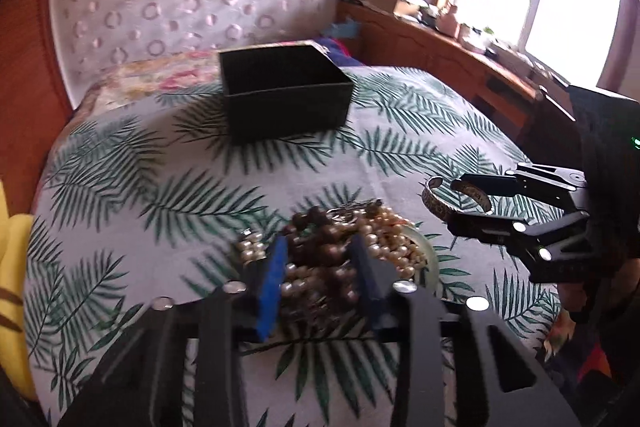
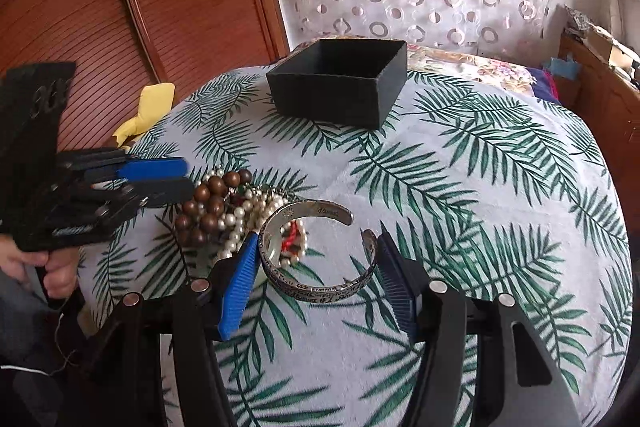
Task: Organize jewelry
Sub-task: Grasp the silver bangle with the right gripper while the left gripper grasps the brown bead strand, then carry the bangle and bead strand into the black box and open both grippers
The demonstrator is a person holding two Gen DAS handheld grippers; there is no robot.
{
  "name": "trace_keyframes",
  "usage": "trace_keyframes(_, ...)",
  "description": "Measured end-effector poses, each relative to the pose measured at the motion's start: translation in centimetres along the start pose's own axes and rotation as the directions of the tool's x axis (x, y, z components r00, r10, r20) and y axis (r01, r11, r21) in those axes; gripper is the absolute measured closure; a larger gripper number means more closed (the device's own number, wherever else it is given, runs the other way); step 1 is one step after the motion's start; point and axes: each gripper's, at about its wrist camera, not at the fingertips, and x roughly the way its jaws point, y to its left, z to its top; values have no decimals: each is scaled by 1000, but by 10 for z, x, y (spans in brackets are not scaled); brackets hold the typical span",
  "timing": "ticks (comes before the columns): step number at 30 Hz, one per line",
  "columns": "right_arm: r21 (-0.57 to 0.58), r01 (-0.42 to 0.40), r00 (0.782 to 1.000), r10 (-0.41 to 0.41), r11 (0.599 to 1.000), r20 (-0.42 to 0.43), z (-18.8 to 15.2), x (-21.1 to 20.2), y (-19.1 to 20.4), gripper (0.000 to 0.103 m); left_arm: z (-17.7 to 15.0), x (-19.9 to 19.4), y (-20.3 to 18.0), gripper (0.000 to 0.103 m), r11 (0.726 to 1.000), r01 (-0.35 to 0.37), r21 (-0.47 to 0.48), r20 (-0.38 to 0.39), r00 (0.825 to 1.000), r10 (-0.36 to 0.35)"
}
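A pile of pearl and brown wooden bead strands [image 1: 332, 247] lies on a small glass dish [image 1: 424, 247]; it also shows in the right wrist view [image 2: 224, 211]. My left gripper [image 1: 320, 255] is open, its blue fingers on either side of the pile. My right gripper [image 2: 316, 259] is shut on a silver cuff bracelet [image 2: 320, 291], held just above the cloth beside the pile; the bracelet also shows in the left wrist view [image 1: 440, 203]. An open black box [image 1: 284, 87] stands further back on the cloth [image 2: 340, 83].
The surface is a white cloth with green palm leaves [image 2: 460, 187]. A yellow object [image 2: 144, 115] lies at its left edge. A wooden cabinet [image 1: 460, 63] with clutter runs under the window on the right.
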Motion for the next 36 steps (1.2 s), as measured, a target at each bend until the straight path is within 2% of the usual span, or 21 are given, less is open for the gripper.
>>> trace_keyframes(2, 6, -3, 1000, 3, 1000, 5, -3, -3, -1, 41, 4, 7, -5, 84, 1000, 13, 20, -27, 1000, -12)
trace_keyframes(4, 13, -5, 1000, 5, 1000, 9, -5, -4, -2, 41, 8, 14, -9, 86, 999, 12, 45, -58, 998, -9)
trace_keyframes(8, 22, -12, 1000, 12, 1000, 19, -6, -7, -4, 41, 14, 24, -9, 84, 997, -14, 77, -109, 994, 22)
trace_keyframes(12, 28, -20, 999, 19, 999, 29, -6, -10, -1, 41, 19, 33, -5, 84, 997, -6, 82, -151, 988, 18)
trace_keyframes(13, 28, -21, 999, 20, 999, 30, -6, -10, -1, 41, 19, 34, -5, 85, 996, -8, 94, -156, 987, 23)
trace_keyframes(14, 28, -21, 999, 20, 999, 30, -6, -10, -1, 41, 19, 34, -6, 91, 994, -16, 107, -156, 987, 33)
trace_keyframes(16, 28, -23, 999, 22, 999, 31, -6, -11, -1, 41, 20, 34, -5, 91, 994, -12, 108, -155, 988, 29)
trace_keyframes(26, 9, -20, 998, 19, 1000, 63, 6, -21, 3, 41, 47, -13, -6, 91, 997, 10, 78, -19, 1000, -8)
trace_keyframes(36, -25, -8, 993, 10, 1000, 115, 37, -32, 4, 41, 100, -42, -4, 91, 996, -19, 82, 106, 994, 10)
